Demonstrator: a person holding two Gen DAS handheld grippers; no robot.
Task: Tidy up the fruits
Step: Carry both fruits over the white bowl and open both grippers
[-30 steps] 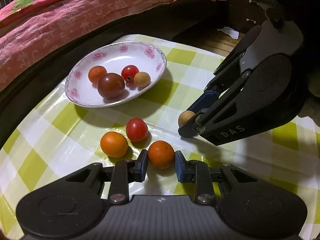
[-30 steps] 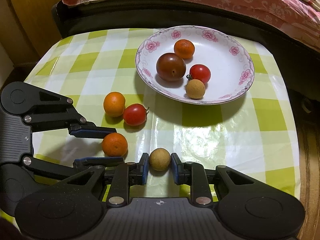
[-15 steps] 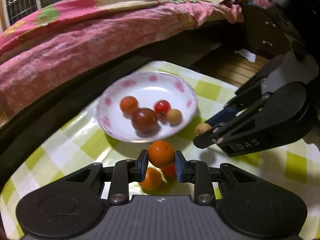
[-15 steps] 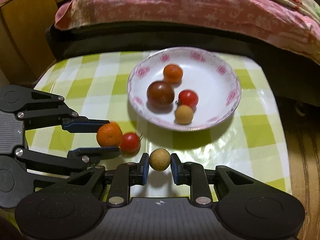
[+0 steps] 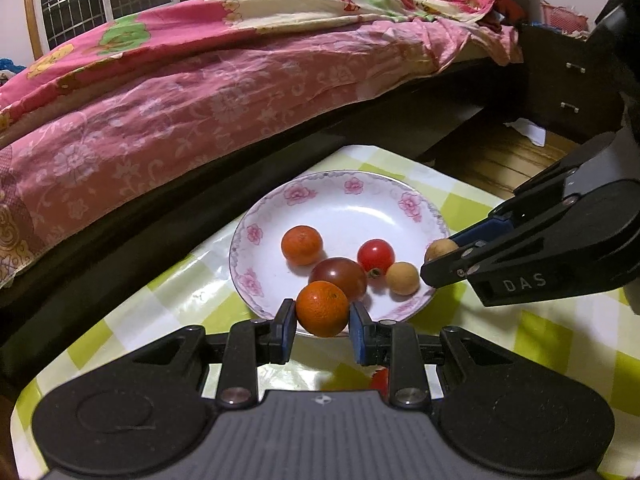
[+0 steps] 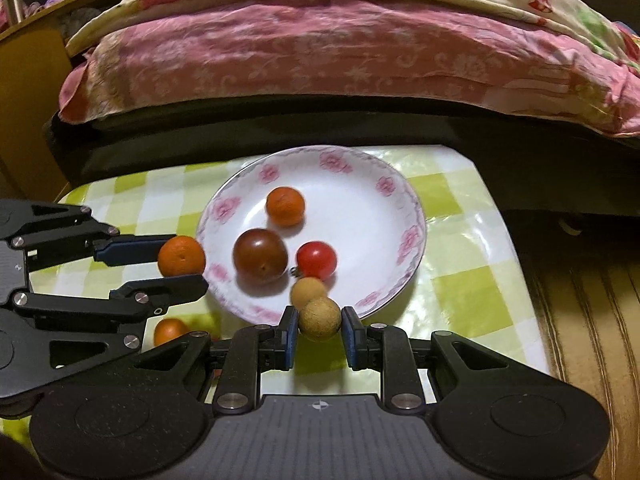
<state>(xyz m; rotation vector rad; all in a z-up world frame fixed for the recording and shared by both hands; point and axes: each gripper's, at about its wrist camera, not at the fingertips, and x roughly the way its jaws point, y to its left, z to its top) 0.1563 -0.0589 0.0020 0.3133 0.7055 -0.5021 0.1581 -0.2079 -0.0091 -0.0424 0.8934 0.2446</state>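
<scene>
A white floral plate (image 5: 344, 208) (image 6: 368, 216) on the checked table holds an orange (image 5: 301, 245), a dark tomato (image 5: 340, 276), a red tomato (image 5: 375, 255) and a tan longan (image 5: 402, 278). My left gripper (image 5: 322, 322) is shut on an orange (image 5: 322, 309) (image 6: 181, 255), held above the plate's near-left rim. My right gripper (image 6: 319, 334) is shut on a tan longan (image 6: 320, 317) (image 5: 439, 248), held at the plate's near edge. Another orange (image 6: 170, 330) and a red tomato (image 5: 379, 381) lie on the table, partly hidden.
The green-and-white checked tablecloth (image 6: 460, 280) covers a small table. A bed with a pink quilt (image 5: 200, 80) and dark frame runs right behind it. A dark cabinet (image 5: 568, 80) and wooden floor (image 6: 580, 300) lie to the right.
Both grippers lifted their fruit off the table and moved toward the plate. The left carries the orange, the right the longan. Both views tilted up toward the bed.
</scene>
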